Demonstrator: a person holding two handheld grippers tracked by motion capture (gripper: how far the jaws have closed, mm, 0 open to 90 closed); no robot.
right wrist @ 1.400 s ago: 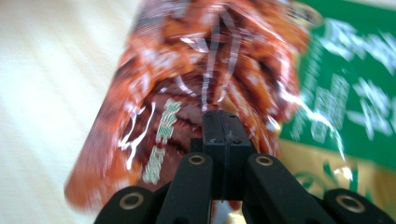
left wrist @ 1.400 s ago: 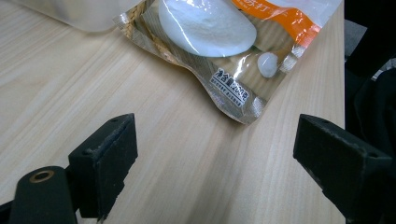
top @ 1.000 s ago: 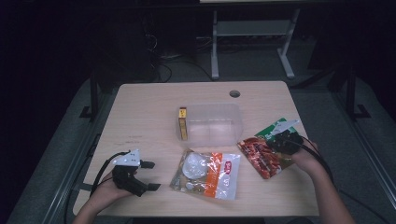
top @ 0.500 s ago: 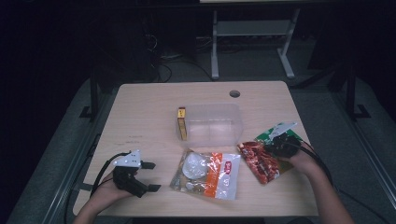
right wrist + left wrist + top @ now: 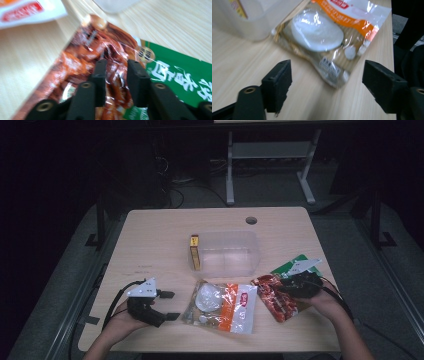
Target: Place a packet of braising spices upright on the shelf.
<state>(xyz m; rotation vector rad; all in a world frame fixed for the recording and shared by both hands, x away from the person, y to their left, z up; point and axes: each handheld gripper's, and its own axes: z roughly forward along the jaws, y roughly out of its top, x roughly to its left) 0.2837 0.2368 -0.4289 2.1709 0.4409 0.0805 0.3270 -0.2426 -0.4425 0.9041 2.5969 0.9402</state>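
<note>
Dark floor and shadowed furniture legs surround a pale wooden table [image 5: 150,235], where a clear plastic bin [image 5: 227,251] stands near the middle with a yellow box [image 5: 194,252] upright against its left wall. On the near right lies a red-brown snack packet [image 5: 272,296], its far end merging into a green part [image 5: 290,266]. The right gripper [image 5: 286,287] is directly over this packet; in the right gripper view its jaws have just been parting and now stand a narrow gap apart, with the crinkled red film [image 5: 82,62] showing between and beneath them, so the grip looks released rather than clamped. The step in hand appears to be letting go of this packet. Next would likely come lifting the jaws clear of the film without dragging it. The right hand [image 5: 325,302] lies low by the table's right edge, wrist angled inward. The left gripper [image 5: 170,305] rests in the left hand [image 5: 122,320] at the near left, jaws pointing right toward an orange-and-clear packet [image 5: 222,306] holding a round white piece; its jaws have just closed a little yet remain wide apart, gripping nothing, the packet lying ahead of them in the left gripper view [image 5: 324,37].
</note>
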